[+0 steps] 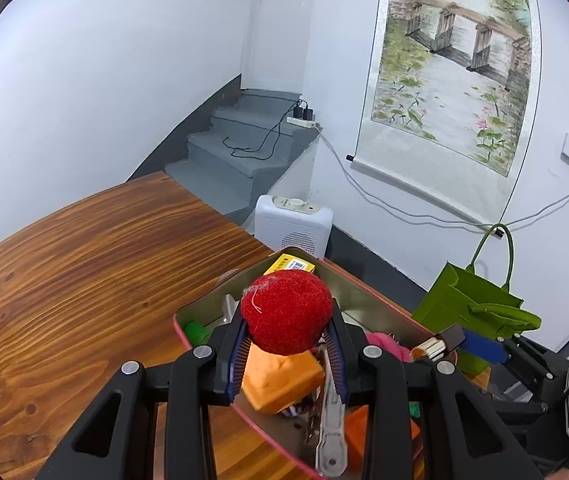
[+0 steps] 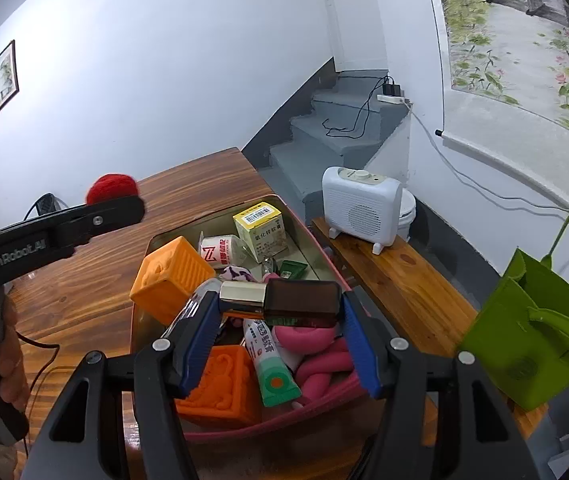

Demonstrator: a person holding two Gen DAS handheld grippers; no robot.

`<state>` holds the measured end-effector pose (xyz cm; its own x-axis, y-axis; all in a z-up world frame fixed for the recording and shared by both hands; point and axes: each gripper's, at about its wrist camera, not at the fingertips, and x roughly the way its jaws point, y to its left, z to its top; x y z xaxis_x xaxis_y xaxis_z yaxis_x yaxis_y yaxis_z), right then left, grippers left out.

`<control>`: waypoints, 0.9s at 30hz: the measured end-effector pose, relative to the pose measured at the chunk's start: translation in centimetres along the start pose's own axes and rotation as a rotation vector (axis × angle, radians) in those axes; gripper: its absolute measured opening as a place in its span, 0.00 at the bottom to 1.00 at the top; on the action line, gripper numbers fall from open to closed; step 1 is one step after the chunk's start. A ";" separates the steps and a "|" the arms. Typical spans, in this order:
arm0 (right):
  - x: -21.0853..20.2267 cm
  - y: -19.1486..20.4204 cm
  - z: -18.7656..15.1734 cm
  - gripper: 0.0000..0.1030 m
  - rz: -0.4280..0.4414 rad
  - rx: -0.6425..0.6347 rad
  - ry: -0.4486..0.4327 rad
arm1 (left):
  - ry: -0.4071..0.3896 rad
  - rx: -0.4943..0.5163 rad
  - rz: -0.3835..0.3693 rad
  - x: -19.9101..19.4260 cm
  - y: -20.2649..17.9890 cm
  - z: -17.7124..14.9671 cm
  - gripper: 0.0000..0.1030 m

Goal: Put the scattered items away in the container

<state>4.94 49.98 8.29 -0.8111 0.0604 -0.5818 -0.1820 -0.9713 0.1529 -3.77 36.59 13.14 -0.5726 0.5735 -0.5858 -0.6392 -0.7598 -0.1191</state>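
Both hands are at the drop-off step. The left gripper [image 1: 290, 330] has its fingers clamped on the red ball [image 1: 286, 311], and the right gripper [image 2: 280, 312] has its fingers clamped on a dark bottle [image 2: 284, 304]; both hang over the tin [image 2: 304, 236] at the bench's far edge. Next, I judge, the fingers part to drop them in.

Fuzzy red ball [image 1: 286, 311] & dark bottle w/ gold cap [image 2: 282, 303], lying sideways, both held up over pink-rimmed metal tin [image 2: 308, 236] crammed w/ orange blocks, boxes, tube.
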 end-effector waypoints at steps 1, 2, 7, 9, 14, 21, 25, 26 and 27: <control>0.1 0.0 0.0 0.63 0.002 0.000 0.002 | -0.001 0.001 -0.002 0.2 -0.2 0.1 0.36; 0.3 0.0 0.1 0.63 0.005 0.000 0.006 | 0.000 0.003 -0.002 0.5 -0.3 0.4 0.40; 1.1 -0.3 -0.1 0.81 0.011 0.014 0.032 | 0.000 -0.019 -0.025 1.4 -0.2 0.8 0.87; 1.1 -0.4 -0.4 0.81 0.017 0.018 0.046 | -0.001 -0.017 -0.017 1.3 0.0 0.7 0.87; 0.6 -0.7 -0.9 0.81 0.016 0.037 0.052 | -0.009 -0.023 0.023 0.3 0.9 0.0 0.87; -0.2 0.0 -1.3 0.81 0.020 0.035 0.053 | -0.024 -0.051 0.049 -1.1 3.0 -0.6 0.87; -1.1 0.9 -1.5 0.81 0.036 0.007 0.035 | -0.019 -0.057 0.090 -2.1 5.3 -1.7 0.87; -1.3 1.1 -1.6 0.81 0.037 0.004 0.030 | -0.014 -0.061 0.114 -2.4 6.2 -2.3 0.87; -1.3 1.3 -1.6 0.81 0.041 0.005 0.026 | -0.006 -0.071 0.133 -2.6 7.2 -2.9 0.87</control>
<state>6.66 48.32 8.02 -0.8032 0.0150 -0.5955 -0.1521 -0.9717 0.1808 -5.39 28.75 11.52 -0.6530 0.4681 -0.5954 -0.5198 -0.8487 -0.0971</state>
